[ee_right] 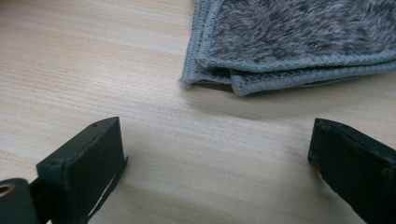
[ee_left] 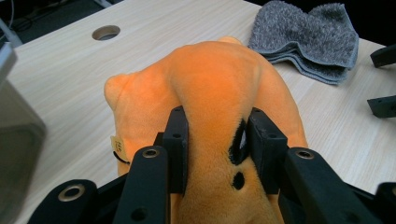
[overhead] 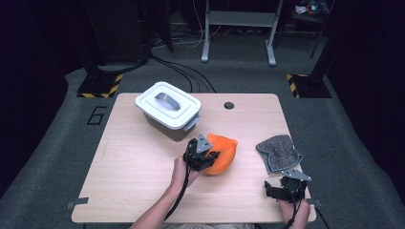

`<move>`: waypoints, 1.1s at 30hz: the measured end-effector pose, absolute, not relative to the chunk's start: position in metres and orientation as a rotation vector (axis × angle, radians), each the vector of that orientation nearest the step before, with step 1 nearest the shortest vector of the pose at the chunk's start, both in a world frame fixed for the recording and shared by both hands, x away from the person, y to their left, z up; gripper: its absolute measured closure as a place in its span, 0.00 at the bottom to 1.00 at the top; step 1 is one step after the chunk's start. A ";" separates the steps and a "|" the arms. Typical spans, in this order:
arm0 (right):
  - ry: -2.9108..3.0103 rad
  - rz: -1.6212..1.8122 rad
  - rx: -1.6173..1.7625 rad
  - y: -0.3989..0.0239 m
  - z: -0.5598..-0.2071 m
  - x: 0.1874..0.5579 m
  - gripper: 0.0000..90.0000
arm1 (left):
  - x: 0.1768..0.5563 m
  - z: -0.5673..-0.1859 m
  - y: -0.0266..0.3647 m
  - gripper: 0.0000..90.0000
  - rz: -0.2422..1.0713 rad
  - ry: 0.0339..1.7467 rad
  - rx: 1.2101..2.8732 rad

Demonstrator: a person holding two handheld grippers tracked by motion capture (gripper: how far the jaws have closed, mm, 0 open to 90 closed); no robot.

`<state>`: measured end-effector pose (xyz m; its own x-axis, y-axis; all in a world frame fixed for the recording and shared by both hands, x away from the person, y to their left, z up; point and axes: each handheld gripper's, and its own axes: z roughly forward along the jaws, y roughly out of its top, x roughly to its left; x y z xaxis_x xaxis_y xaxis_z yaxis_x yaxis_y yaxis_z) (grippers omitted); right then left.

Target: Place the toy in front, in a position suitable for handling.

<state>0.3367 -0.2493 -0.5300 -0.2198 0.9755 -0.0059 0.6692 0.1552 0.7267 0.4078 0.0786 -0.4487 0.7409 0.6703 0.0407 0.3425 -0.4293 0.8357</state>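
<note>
Two hand-held grippers on the go, so starting with the left hand-held gripper (ee_left: 215, 140): its jaws are clamped on an orange plush toy (ee_left: 215, 88), and the pads squeeze a ridge of the soft fabric so it bulges up between them. From the high view that same gripper (overhead: 210, 155) sits near the middle of the worktop (overhead: 133, 162), with the plush (overhead: 220, 153) resting on the wood just in front of the person's left hand (overhead: 180, 171). A small tag sticks out at the toy's side in the left gripper view. The right hand-held gripper (ee_right: 217, 154) has its jaws spread wide with nothing between them, just bare wood, low over the worktop near the front right corner (overhead: 285, 187). Just beyond it lies a folded grey towel (ee_right: 299, 37), flat on the worktop, apart from the jaws. Further back on the left there's a white lidded bin (overhead: 168, 109) with a handle on top, close to the plush but not touching as far as I can tell.
</note>
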 end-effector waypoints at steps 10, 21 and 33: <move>1.958 0.836 1.550 -0.249 -0.530 0.337 0.03 | 0.407 -0.465 0.066 0.67 0.465 0.758 2.100; 1.956 0.837 1.562 -0.249 -0.530 0.337 0.03 | 0.405 -0.456 0.076 0.29 0.432 0.737 2.096; 1.961 0.838 1.560 -0.250 -0.530 0.337 0.03 | 0.401 -0.443 0.107 0.20 0.384 0.749 2.012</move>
